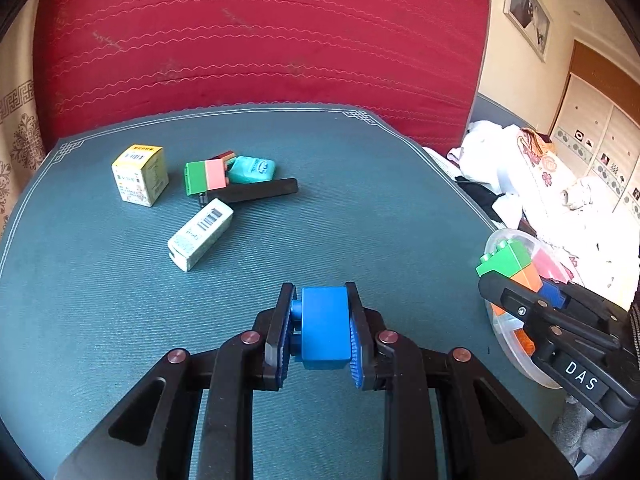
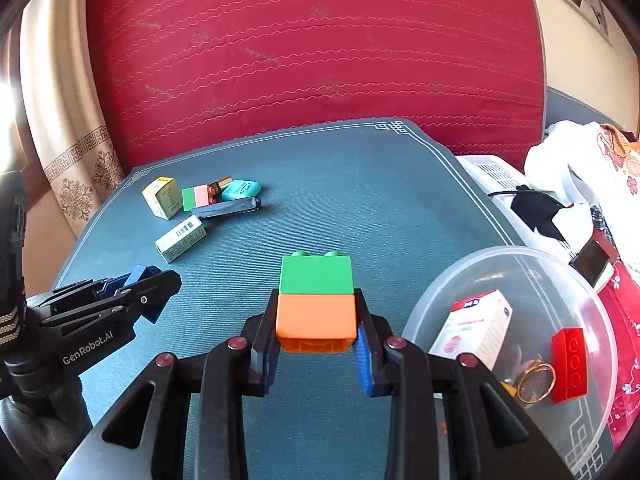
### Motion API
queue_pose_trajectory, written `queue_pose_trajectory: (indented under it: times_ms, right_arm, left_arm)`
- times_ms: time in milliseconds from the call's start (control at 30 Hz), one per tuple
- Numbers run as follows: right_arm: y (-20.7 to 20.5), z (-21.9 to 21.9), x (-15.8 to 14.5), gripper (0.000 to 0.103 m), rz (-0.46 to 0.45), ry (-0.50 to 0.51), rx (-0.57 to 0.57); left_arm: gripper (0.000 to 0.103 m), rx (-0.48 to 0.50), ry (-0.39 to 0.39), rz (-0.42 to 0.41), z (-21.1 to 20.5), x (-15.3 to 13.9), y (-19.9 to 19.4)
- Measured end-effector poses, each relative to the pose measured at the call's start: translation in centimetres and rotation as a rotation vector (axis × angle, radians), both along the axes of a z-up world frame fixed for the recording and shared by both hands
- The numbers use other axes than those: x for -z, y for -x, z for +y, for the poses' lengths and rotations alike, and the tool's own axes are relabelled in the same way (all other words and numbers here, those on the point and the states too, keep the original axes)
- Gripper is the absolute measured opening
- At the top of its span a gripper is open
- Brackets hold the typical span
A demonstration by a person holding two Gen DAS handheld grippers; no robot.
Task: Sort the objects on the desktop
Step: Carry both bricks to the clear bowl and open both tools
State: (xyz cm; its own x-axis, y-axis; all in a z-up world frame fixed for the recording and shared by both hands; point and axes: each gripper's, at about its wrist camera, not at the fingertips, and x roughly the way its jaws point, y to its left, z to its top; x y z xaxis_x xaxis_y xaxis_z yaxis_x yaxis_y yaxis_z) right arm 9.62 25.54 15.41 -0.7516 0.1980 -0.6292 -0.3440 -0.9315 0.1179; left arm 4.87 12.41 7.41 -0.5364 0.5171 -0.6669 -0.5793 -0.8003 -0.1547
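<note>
My left gripper (image 1: 320,328) is shut on a blue brick (image 1: 324,326) and holds it above the teal table mat (image 1: 360,220). My right gripper (image 2: 316,332) is shut on a stacked green and orange brick (image 2: 316,300), beside the clear plastic bowl (image 2: 480,276). The right gripper with its brick (image 1: 508,266) also shows in the left wrist view at the right edge. The left gripper (image 2: 148,288) shows in the right wrist view at the left. The bowl holds a white carton (image 2: 476,328), a red brick (image 2: 570,364) and a gold ring (image 2: 534,380).
At the mat's far left lie a yellow box (image 1: 140,174), a green and pink block (image 1: 206,176), a teal case (image 1: 254,170), a black bar (image 1: 256,190) and a white barcode box (image 1: 200,234). A red cushion (image 1: 260,40) stands behind. Clothes (image 1: 540,176) pile at right.
</note>
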Motion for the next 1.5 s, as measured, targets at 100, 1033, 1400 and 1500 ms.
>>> queue_pose_trajectory:
  times_ms: [100, 1033, 1400, 1500]
  right_arm:
    - [-1.2, 1.1, -0.3, 0.035, 0.012, 0.003, 0.024]
    - [-12.7, 11.6, 0.3, 0.035, -0.028, 0.008, 0.285]
    - [-14.1, 12.6, 0.6, 0.035, -0.02, 0.026, 0.3]
    - [-14.2, 12.6, 0.7, 0.035, -0.021, 0.029, 0.297]
  left_arm:
    - [0.025, 0.036, 0.009, 0.009, 1.7, -0.3, -0.8]
    - [0.025, 0.4, 0.011, 0.052, 17.7, -2.7, -9.1]
    - [0.026, 0.433, 0.002, 0.039, 20.7, -2.9, -9.9]
    - [0.026, 0.437, -0.007, 0.002, 21.2, -2.6, -9.6]
